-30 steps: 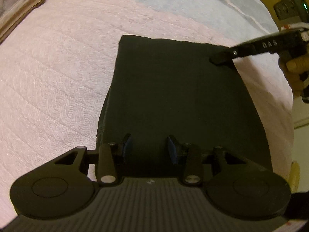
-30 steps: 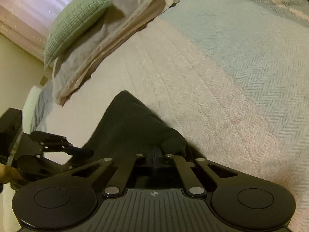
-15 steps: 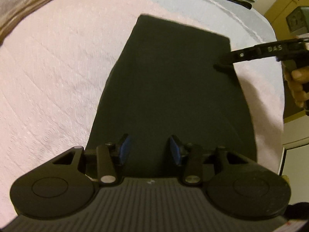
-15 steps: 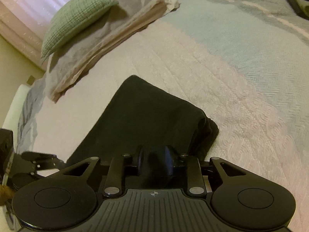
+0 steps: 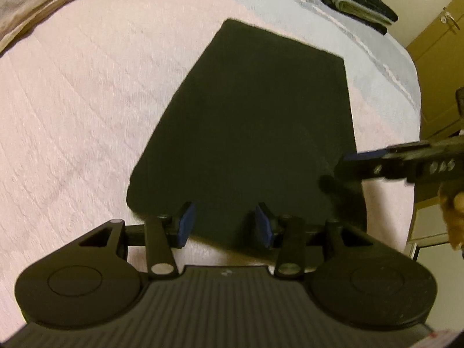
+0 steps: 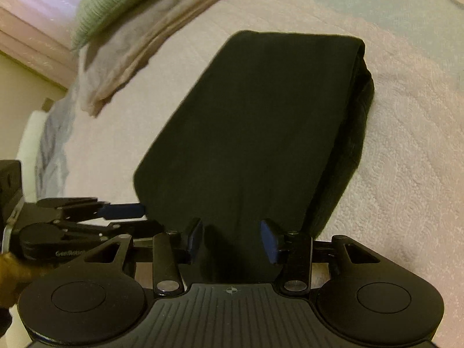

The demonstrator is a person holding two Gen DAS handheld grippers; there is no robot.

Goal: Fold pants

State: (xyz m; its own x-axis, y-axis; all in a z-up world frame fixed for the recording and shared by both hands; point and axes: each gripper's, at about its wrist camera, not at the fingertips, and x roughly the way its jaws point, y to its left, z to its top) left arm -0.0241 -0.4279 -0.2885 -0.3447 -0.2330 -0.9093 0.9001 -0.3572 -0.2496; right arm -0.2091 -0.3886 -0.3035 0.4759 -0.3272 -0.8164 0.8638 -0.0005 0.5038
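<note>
The black pants lie folded into a flat, tapered rectangle on the pale pink bedspread. My left gripper hovers open over their near edge, blue pads apart and not pressing on the cloth. My right gripper hangs over the near end of the pants; its jaws are opening, with cloth below the gap but not pinched. Each view shows the other gripper from the side: the right gripper at the pants' right edge, the left gripper at their left corner.
A green pillow rests on a grey-beige pillow at the head of the bed. A stack of folded clothes sits on the far side. Beyond the bed's right edge is a yellow cupboard door.
The right gripper, shut on the pants' folded end a second ago, has let go and opened. Both grippers have drawn back toward the near edge, so the whole folded pants now show.
</note>
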